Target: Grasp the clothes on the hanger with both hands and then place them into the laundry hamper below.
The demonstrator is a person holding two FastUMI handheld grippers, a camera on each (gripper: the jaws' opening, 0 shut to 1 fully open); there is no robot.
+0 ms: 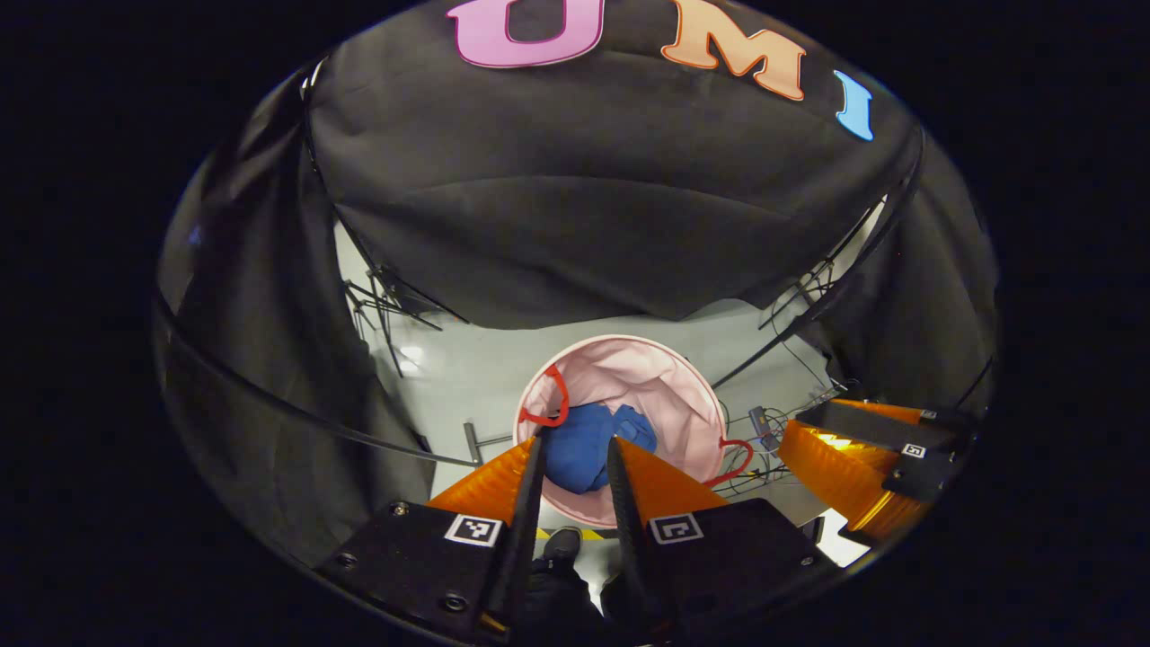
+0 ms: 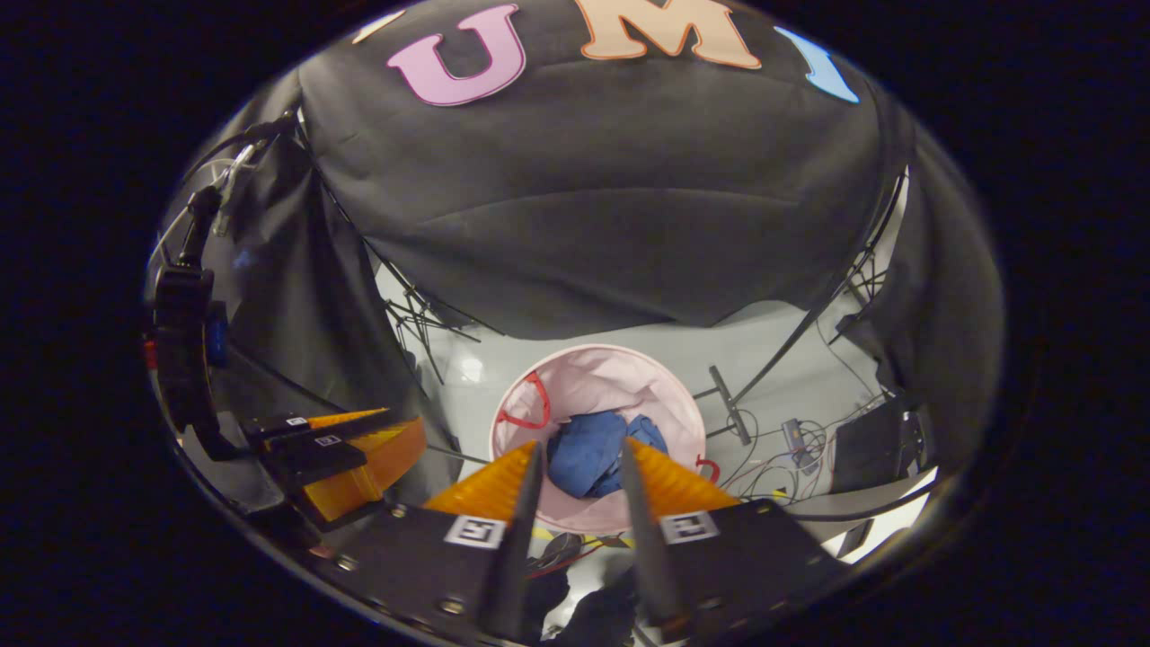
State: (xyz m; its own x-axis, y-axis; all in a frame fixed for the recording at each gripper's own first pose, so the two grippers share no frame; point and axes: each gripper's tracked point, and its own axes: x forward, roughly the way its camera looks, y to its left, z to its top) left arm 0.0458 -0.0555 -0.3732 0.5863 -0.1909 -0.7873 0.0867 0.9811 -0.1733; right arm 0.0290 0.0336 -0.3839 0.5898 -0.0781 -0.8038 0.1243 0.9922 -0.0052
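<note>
A pink round laundry hamper (image 1: 649, 377) with red handles stands on the grey floor below me, and a crumpled blue garment (image 1: 575, 463) lies inside it. In the left gripper view my left gripper (image 1: 577, 442) hangs high above the hamper, open, with nothing between its fingers. My right gripper (image 1: 862, 458) shows off to the right at about the same height. The right gripper view looks down on the same hamper (image 2: 593, 377) and blue garment (image 2: 588, 465). There my right gripper (image 2: 581, 447) is open and holds nothing, and my left gripper (image 2: 332, 458) is at the left.
Black cloth walls close in the booth on all sides. Tripod legs (image 1: 386, 310) and a metal bar (image 2: 726, 393) stand on the floor near the hamper. Loose cables and a small box (image 2: 795, 440) lie to its right. A shoe (image 1: 561, 544) is just below the hamper.
</note>
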